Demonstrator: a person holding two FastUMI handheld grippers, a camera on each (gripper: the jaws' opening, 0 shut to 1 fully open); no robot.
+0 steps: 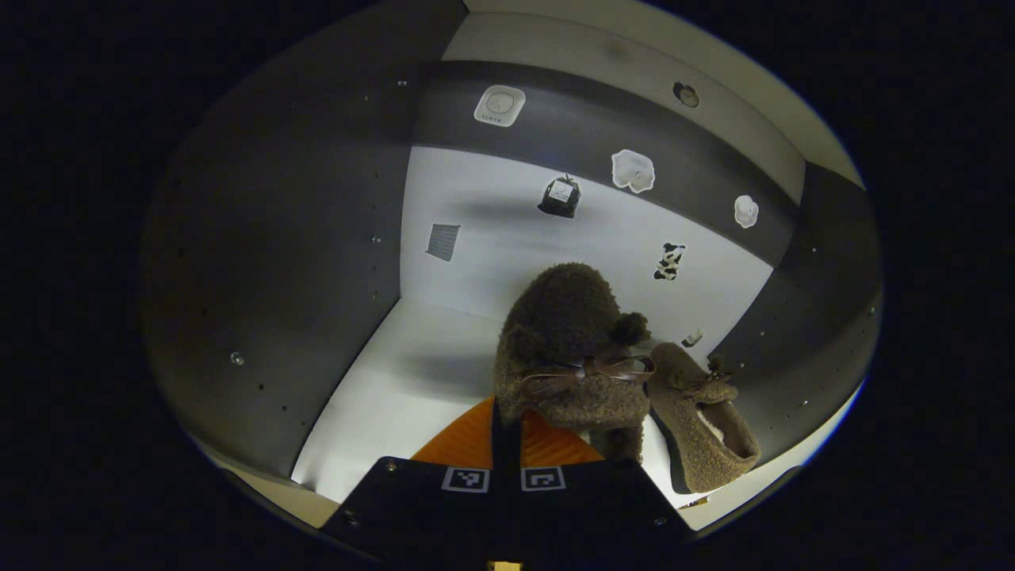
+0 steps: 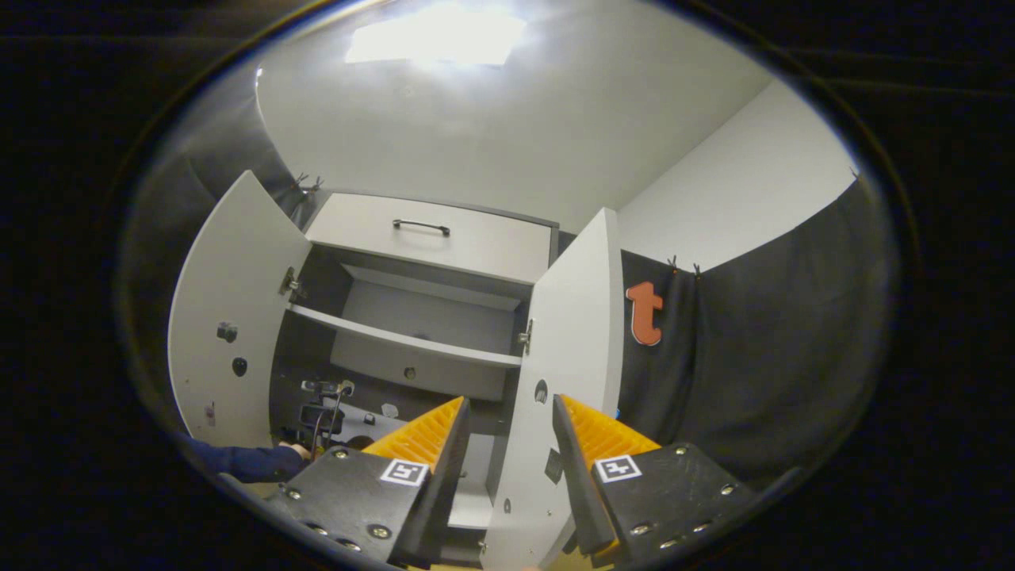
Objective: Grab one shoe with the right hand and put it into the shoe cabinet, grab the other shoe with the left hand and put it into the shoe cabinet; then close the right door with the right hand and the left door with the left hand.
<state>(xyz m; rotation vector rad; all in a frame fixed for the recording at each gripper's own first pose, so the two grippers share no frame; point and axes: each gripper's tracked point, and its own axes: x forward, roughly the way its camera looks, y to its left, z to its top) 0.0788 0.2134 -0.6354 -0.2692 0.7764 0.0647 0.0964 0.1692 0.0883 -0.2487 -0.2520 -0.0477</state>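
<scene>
Cabinet (image 2: 428, 238): stands tall in the right gripper view, with a shelf across the middle and a drawer front with a dark handle on top.
Left door (image 2: 230, 317): swung wide open, its inner face showing.
Right door (image 2: 571, 341): also open, its edge standing between the fingers of the right gripper (image 2: 507, 428) but farther off.
Compartment floor (image 1: 396, 381): white, with dark side walls and a white back wall carrying small stickers.
Held shoe (image 1: 567, 349): fuzzy brown, with a bow on top, inside the compartment, just ahead of the left gripper (image 1: 507, 428).
Second shoe (image 1: 702, 416): same brown fuzz, lying on the floor by the right wall, close beside the held one.
Left gripper jaws: closed together, pinching the near end of the held shoe.
Right gripper jaws: parted wide with nothing between them, aimed at the open cabinet.
Sleeve (image 2: 242, 460): dark blue, low at the left of the right gripper view, reaching into the cabinet's lower part.
</scene>
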